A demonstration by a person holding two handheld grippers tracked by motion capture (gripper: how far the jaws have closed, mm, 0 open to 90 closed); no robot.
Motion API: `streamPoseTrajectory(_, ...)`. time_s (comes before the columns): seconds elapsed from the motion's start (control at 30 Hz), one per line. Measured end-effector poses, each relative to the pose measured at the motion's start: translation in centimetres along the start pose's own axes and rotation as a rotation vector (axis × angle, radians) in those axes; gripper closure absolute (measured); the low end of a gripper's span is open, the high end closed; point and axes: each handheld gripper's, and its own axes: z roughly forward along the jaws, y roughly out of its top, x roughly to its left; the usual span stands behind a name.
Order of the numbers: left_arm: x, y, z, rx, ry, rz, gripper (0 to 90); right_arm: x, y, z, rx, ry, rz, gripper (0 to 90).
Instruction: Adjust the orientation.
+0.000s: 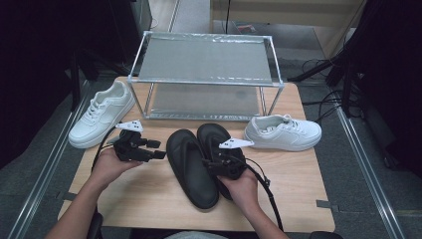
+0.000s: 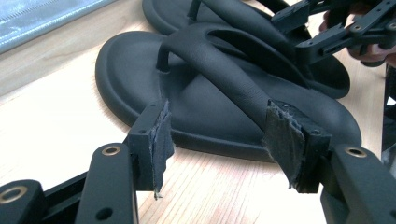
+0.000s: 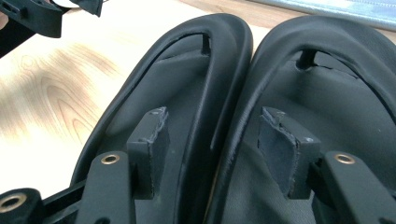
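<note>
Two black flip-flops lie side by side in the middle of the wooden table, the left one and the right one. My left gripper sits just left of the left flip-flop, jaws open and pointing at its side. That flip-flop's strap ends close to one pad; I cannot tell if they touch. My right gripper hovers low over the pair, open, one pad over each sole, straddling their adjoining edges.
A white sneaker lies at the table's left edge and another at the right, behind the flip-flops. A two-shelf metal rack stands at the back. Bare wood lies in front of my left hand.
</note>
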Motion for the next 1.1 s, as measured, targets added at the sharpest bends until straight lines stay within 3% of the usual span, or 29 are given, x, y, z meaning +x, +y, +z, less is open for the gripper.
streamPoseTrajectory(0.37, 0.2, 0.0, -0.3, -0.025, 0.007, -0.008, 40.5, 0.1, 0.7, 2.4, 0.04, -0.058, -0.022, 46.6)
streamPoseTrajectory(0.43, 0.2, 0.0, -0.4, -0.024, 0.012, -0.016, 40.3, 0.3, 0.8, 3.0, 0.064, -0.067, -0.031, 48.2)
streamPoseTrajectory(0.63, 0.6, 0.0, -0.6, -0.048, 0.009, -0.041, 40.0, 0.8, 0.8, 3.8, 0.066, -0.115, -0.035, 49.6)
streamPoseTrajectory(0.93, 0.8, 0.2, -0.6, -0.059, 0.011, -0.043, 39.7, 1.1, 0.6, 3.9, 0.042, -0.155, 0.002, 57.0)
streamPoseTrajectory(1.1, 0.9, 0.3, -0.4, -0.045, 0.009, -0.036, 39.8, 0.9, 0.6, 3.8, 0.039, -0.132, 0.03, 67.0)
